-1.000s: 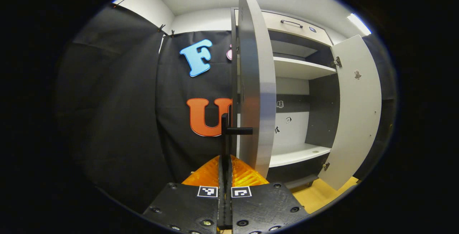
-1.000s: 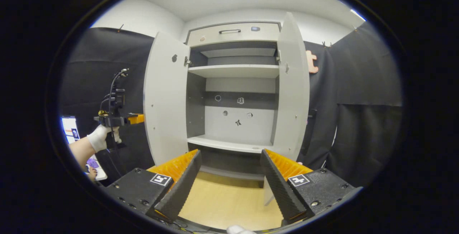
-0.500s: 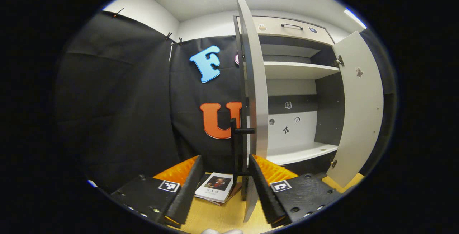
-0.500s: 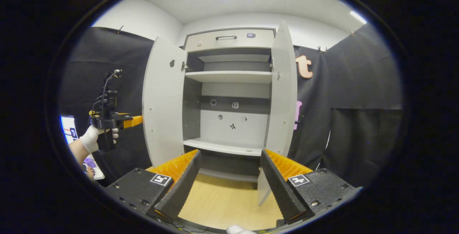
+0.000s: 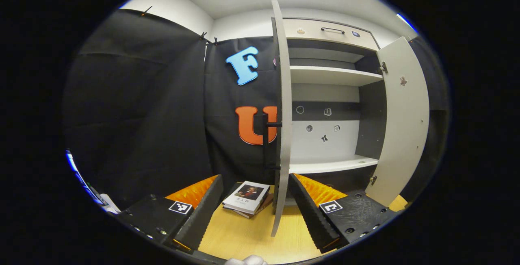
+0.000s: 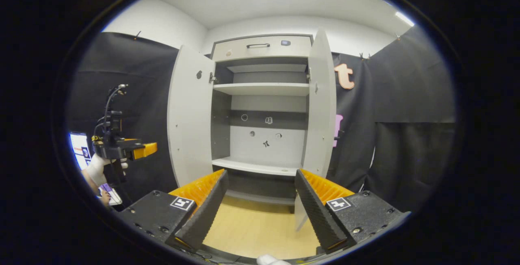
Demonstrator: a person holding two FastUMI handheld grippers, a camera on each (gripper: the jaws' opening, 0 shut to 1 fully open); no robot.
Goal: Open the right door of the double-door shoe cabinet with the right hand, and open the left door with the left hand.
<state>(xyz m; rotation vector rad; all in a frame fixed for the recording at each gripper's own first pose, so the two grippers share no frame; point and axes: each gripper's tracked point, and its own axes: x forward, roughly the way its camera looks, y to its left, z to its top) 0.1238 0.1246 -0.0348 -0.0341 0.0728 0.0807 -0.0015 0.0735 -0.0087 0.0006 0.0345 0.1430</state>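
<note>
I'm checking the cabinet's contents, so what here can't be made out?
- Stickers on the back panel: too small in both views.
- Book cover: too small; right corner behind the left door.
- Under the bottom shelf: hidden by the right gripper fingers in the right gripper view.

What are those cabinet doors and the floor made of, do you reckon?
The doors look like laminated board: flat, matte light grey faces, square edges, small metal hinges. The floor looks like wood or wood-look laminate: pale yellow with faint grain. Which one, I can't tell.
</note>
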